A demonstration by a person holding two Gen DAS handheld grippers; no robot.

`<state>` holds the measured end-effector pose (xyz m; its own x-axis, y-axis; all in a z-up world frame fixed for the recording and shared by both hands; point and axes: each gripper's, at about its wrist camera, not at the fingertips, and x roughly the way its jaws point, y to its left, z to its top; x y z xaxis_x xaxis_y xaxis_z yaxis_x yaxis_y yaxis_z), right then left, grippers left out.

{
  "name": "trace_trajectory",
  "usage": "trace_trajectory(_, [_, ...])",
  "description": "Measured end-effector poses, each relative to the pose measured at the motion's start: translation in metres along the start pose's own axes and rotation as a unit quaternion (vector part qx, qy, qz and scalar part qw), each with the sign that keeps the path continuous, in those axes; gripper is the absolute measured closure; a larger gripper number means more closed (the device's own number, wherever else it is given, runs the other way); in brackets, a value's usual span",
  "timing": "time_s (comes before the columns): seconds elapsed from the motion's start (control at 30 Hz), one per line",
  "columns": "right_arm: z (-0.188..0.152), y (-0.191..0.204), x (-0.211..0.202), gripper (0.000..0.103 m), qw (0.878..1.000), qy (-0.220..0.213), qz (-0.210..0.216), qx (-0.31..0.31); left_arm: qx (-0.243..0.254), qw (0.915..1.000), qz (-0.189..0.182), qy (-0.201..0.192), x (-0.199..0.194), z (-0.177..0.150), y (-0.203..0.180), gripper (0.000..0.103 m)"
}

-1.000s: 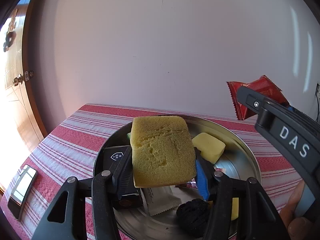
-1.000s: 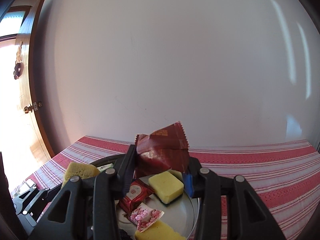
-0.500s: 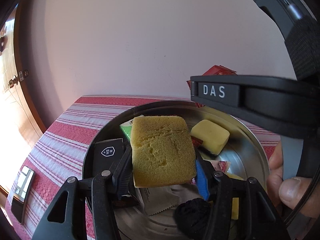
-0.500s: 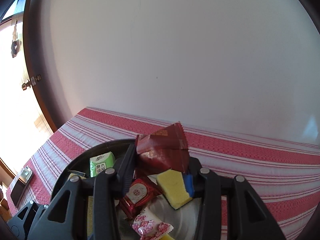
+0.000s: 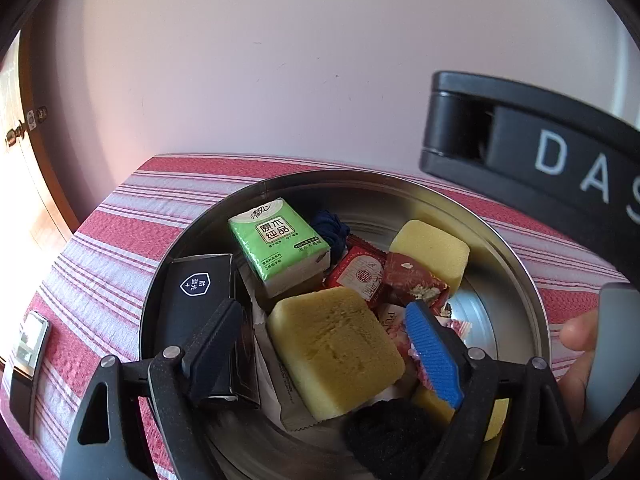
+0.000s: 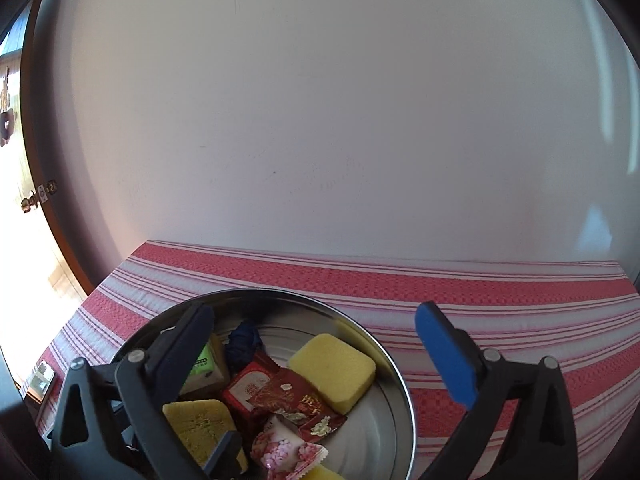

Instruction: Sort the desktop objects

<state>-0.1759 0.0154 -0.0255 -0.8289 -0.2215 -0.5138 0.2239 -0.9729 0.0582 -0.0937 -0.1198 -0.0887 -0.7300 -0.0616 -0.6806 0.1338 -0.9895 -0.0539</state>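
Red-and-white striped cloth (image 5: 100,264) covers the table we work on, and on it sits a round steel basin (image 5: 516,276) holding everything sorted so far.

Largest inside is the mustard sponge (image 5: 334,348), lying flat near the front with its long axis running from the basin's centre towards our left gripper (image 5: 324,340). That gripper's jaws have just been opening: the sponge lies between the fingers, which stand clear of its sides. We point this tool steeply down into the basin.

Beside the sponge on the left is a black box (image 5: 192,296) with a white shield mark, its long side running front to back. Behind it a green tissue pack (image 5: 280,240) with Chinese characters tilts against the pile. A paler yellow sponge (image 5: 432,252) rests towards the far right wall.

Between them lie red snack packets. The dark red packet (image 6: 296,400) sits flat in the middle, and our right gripper (image 6: 316,332) has just been opening above it; its black and blue fingers are spread wide with nothing between them, angled down over the basin's rim.

Smaller still: a pink-flowered sweet wrapper (image 6: 288,452), a dark blue bundle (image 6: 242,342) at the back, and a black ball (image 5: 392,436) in front.

The right tool's body shows the letters "DAS" in the left view, a hand (image 5: 584,336) around it. A phone (image 5: 28,352) lies at the cloth's left edge.
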Motion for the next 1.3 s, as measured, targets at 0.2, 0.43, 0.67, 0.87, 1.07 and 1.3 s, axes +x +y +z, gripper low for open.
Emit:
trace_trajectory(0.2, [-0.008, -0.009, -0.018, 0.0, 0.999, -0.003, -0.031, 0.021, 0.013, 0.9992, 0.031, -0.021, -0.014, -0.006, -0.006, 0.007])
trace_trajectory(0.43, [-0.019, -0.016, -0.036, 0.0, 0.999, 0.0, -0.028, 0.03, -0.006, 0.9989, 0.04, -0.023, -0.022, -0.01, 0.003, 0.002])
trace_trajectory(0.67, [-0.024, -0.004, -0.031, 0.0, 0.999, 0.032, -0.016, 0.032, -0.01, 0.9988, 0.045, -0.02, -0.026, -0.013, 0.006, 0.002])
trace_trajectory(0.87, [-0.031, 0.005, -0.053, 0.0, 1.0, 0.009, -0.008, 0.013, -0.035, 0.9991, 0.02, -0.014, -0.025, -0.014, 0.018, 0.001])
trace_trajectory(1.07, [-0.037, 0.008, -0.069, 0.0, 1.0, -0.007, -0.026, 0.013, -0.021, 0.9991, 0.034, -0.014, -0.033, -0.019, 0.017, 0.001])
trace_trajectory(1.3, [-0.045, 0.004, -0.085, 0.0, 0.999, -0.017, -0.02, 0.026, -0.023, 0.9988, 0.031, -0.03, -0.049, -0.027, 0.019, 0.001])
